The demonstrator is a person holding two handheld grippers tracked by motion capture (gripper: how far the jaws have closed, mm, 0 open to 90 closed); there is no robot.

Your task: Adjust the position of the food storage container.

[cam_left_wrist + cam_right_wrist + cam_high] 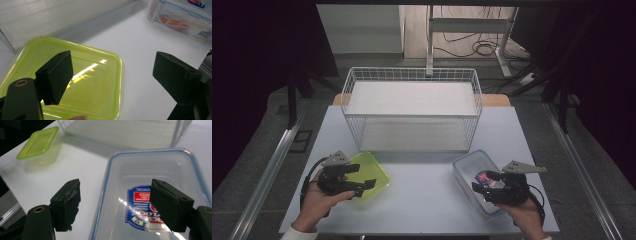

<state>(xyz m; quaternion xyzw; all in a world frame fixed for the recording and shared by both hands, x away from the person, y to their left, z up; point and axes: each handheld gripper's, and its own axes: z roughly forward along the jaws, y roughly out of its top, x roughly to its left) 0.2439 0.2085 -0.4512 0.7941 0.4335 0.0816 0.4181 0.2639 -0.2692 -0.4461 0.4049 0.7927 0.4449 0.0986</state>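
Both grippers hovering over their boxes, nothing grabbed.
Left gripper jaws spread above the green container; right gripper jaws spread over the clear blue-rimmed container.

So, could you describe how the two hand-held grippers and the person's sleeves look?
Both the left gripper and the right gripper are black, each with two blocky jaws faced with dark foam pads. A grey three-cornered plate sits on top of each, and a black cable trails back. The sleeve cuffs are white.
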